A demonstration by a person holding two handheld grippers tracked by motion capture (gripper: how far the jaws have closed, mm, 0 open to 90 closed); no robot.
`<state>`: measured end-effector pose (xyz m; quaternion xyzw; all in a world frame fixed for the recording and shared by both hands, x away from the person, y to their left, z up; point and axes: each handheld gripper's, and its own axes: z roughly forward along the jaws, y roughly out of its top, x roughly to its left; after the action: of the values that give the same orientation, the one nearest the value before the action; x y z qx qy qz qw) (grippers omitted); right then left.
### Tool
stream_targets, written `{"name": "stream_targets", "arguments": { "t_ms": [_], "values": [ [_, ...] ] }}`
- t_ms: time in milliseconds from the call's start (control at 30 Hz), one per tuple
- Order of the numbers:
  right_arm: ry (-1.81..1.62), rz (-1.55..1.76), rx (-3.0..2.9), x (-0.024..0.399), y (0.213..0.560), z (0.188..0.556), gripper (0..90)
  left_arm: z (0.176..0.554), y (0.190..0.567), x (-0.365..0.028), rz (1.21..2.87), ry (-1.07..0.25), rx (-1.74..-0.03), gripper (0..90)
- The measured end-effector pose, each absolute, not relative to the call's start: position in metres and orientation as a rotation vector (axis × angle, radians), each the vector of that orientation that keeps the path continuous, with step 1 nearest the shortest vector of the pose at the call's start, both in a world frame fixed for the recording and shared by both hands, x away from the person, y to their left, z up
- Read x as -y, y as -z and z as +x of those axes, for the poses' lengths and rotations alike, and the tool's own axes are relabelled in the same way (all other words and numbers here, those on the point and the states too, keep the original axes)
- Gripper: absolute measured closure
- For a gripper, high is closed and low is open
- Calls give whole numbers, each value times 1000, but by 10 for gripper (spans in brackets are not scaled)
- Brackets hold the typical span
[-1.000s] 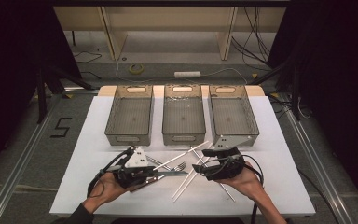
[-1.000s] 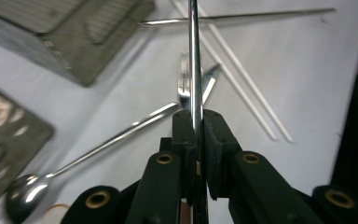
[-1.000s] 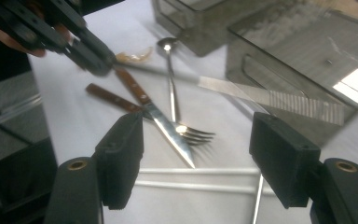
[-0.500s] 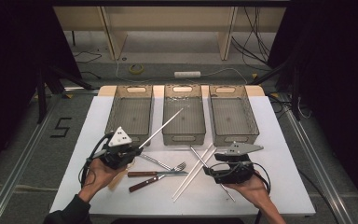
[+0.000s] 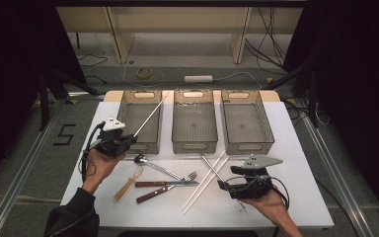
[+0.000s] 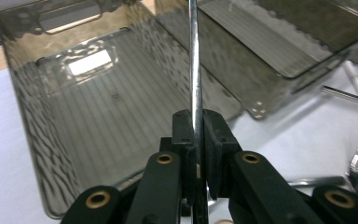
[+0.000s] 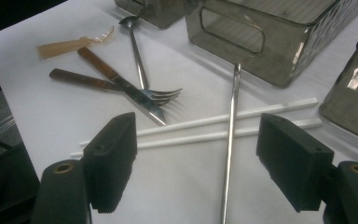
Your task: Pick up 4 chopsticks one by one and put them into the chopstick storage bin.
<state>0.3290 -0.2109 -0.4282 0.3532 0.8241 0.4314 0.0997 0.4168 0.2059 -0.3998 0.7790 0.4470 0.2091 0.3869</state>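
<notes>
From the high view, three grey see-through bins stand in a row at the far side of the white table (image 5: 296,148): the left bin (image 5: 139,123), the middle bin (image 5: 194,123) and the right bin (image 5: 246,126), all bare inside. The left gripper (image 5: 128,139) clamps a metal chopstick (image 5: 150,116) that slants up over the left bin without resting in it. The right gripper (image 5: 227,178) sits low near the table with its jaws spread wide, having just been opening, and nothing is pressed between them. A spoon (image 5: 150,165), fork (image 5: 170,180), knife (image 5: 165,183) and two white chopsticks (image 5: 205,183) lie on the table in front of the bins.

In the left gripper view, the jaws pinch the metal chopstick (image 6: 195,70) above the left bin's (image 6: 98,121) ribbed floor.

In the right gripper view, a second metal chopstick (image 7: 230,140) lies on the table between the wide jaws, crossing the white chopsticks (image 7: 205,129), its tip near the middle bin (image 7: 270,42).
</notes>
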Motion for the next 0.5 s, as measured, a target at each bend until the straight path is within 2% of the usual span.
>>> {"name": "stream_targets", "arguments": {
  "t_ms": [500],
  "values": [
    [-1286,1034,-2434,210,428,325,296,458,407,-221,1948,-527,-1291,838]
  ]
}}
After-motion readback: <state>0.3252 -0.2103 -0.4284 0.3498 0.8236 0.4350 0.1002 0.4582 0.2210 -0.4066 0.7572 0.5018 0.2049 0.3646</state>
